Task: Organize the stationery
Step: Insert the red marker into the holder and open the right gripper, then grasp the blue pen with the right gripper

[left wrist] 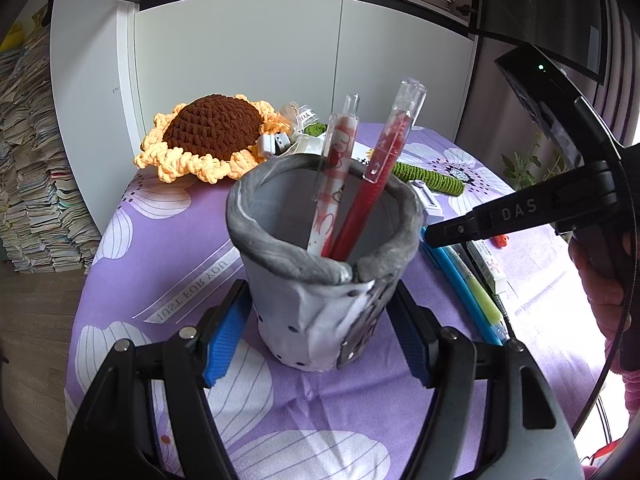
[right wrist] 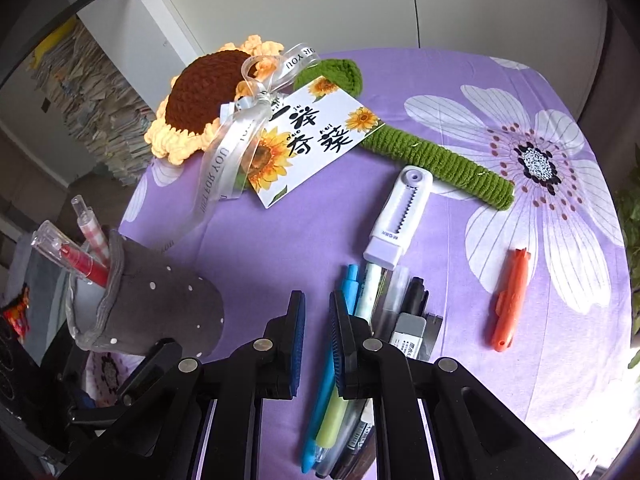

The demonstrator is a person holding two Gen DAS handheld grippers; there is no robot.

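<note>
Pen cup [left wrist: 320, 264]: grey fabric, upright on the desk [left wrist: 168, 248], which is covered in purple floral cloth. Cup sits between the blue pads [left wrist: 224, 336] of the left claw [left wrist: 316, 344]; pads press on both sides of its lower wall, so the cup is gripped. Two pens stand inside, leaning toward the far rim: a red pen [left wrist: 376, 196] and a patterned white-red pen [left wrist: 334, 184], clear caps up.

Loose pens [right wrist: 360, 320] lie bunched on the desk to the right of the cup: blue, pale green, white and black barrels side by side, running toward the camera. A white-lilac correction tape [right wrist: 400, 216] touches their far ends. An orange cutter [right wrist: 512, 300] lies apart, further right.

Right claw [right wrist: 318, 332]: jaws nearly together, only a narrow gap, nothing between them; it hangs over the near ends of the loose pens, tips beside the blue pen.

Behind: crochet sunflower [right wrist: 200, 92] with green stem [right wrist: 440, 160], ribbon and a printed card [right wrist: 308, 140].
</note>
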